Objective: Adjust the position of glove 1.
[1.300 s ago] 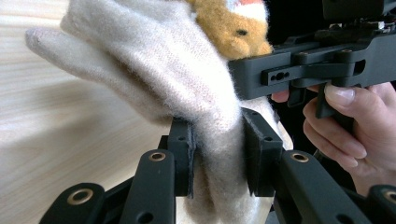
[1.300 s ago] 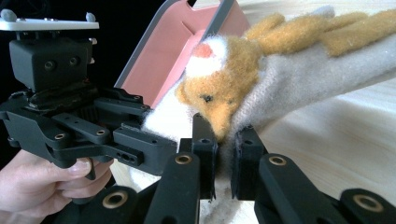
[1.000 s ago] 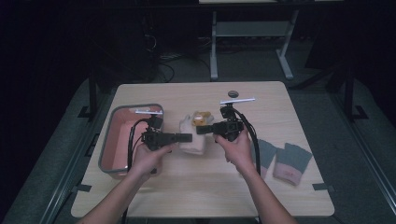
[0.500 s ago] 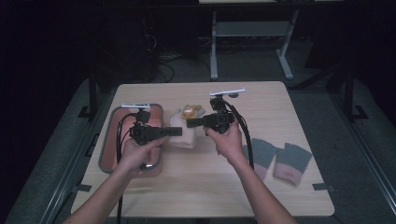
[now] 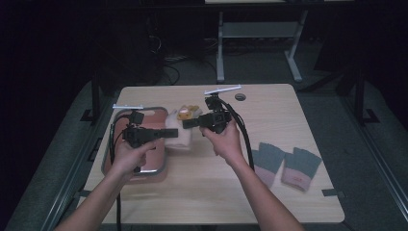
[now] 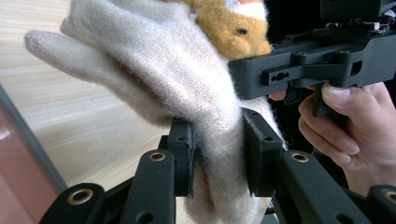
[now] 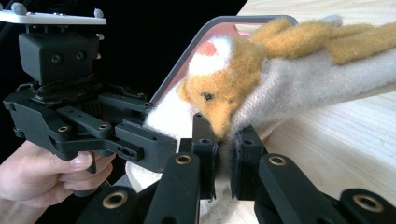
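Above the table's (image 5: pixel 202 192) left half, just right of the tray (image 5: pixel 150 169), you hold one cream glove (image 5: pixel 177 134) in the air between both grippers. Your forearms come in from the near edge, hands level, jaws pointing toward each other. Your left gripper (image 6: pixel 218 154) clamps the glove's cuff; your right gripper (image 7: pixel 223 154) pinches it narrowly by the orange animal patch (image 7: pixel 219 105). It is fuzzy, with its fingers spread. Two grey gloves (image 5: pixel 285 163) lie near the right edge.
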